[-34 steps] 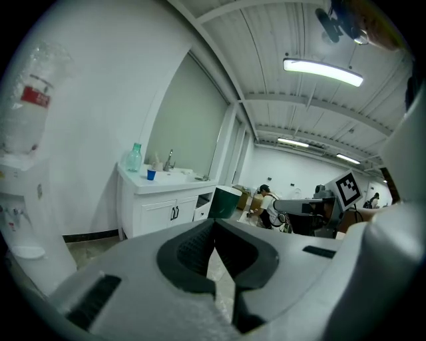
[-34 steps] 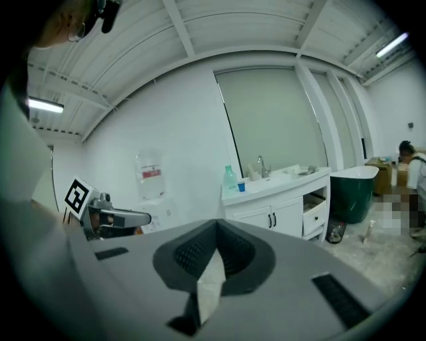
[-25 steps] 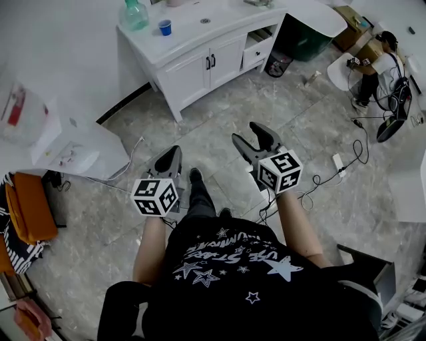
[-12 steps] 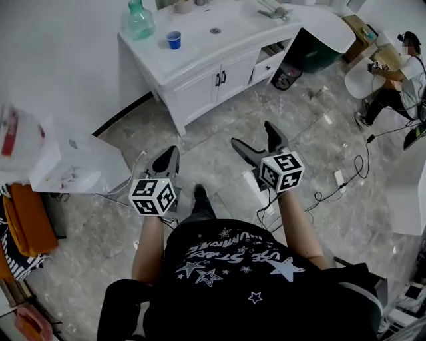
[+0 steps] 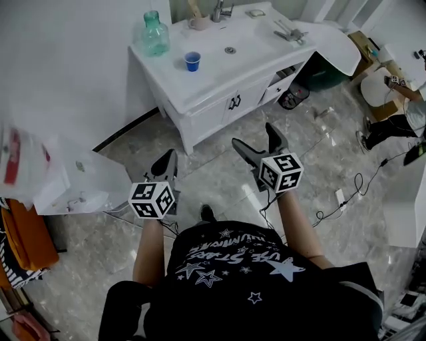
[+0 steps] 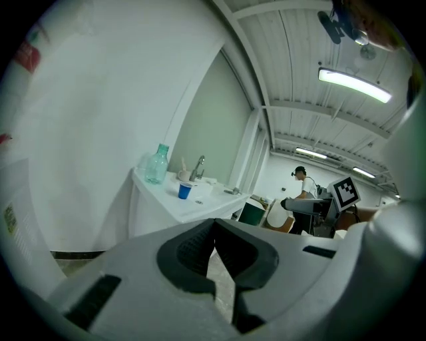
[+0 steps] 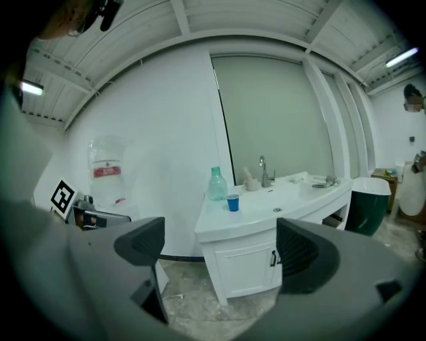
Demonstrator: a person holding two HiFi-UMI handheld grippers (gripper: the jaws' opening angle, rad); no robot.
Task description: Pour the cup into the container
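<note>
Head view: a person in a black star-print shirt [image 5: 233, 270] stands on a grey marbled floor [image 5: 86, 253] with a gripper in each hand, both pointed toward a white vanity
Left gripper [image 5: 170, 158]: fingers closed together with nothing between them, held over the floor and well apart from the vanity
Right gripper [image 5: 257, 138]: fingers spread wide, having just been opening, and empty; in the right gripper view the vanity shows through the gap
Cup [image 5: 192, 61]: small and blue, upright on the worktop [image 5: 200, 86] toward its left end, far from both grippers
Green bottle [image 5: 156, 34]: clear tinted glass, upright at the worktop's back left corner, near the cup but not touching it
Sink: a basin with a drain [image 5: 229, 50] just right of the cup, a tap [image 5: 217, 10] behind it
Surroundings: a white plastic bag [image 5: 40, 180] at the left edge, cables [image 5: 346, 193] on the floor to the right
</note>
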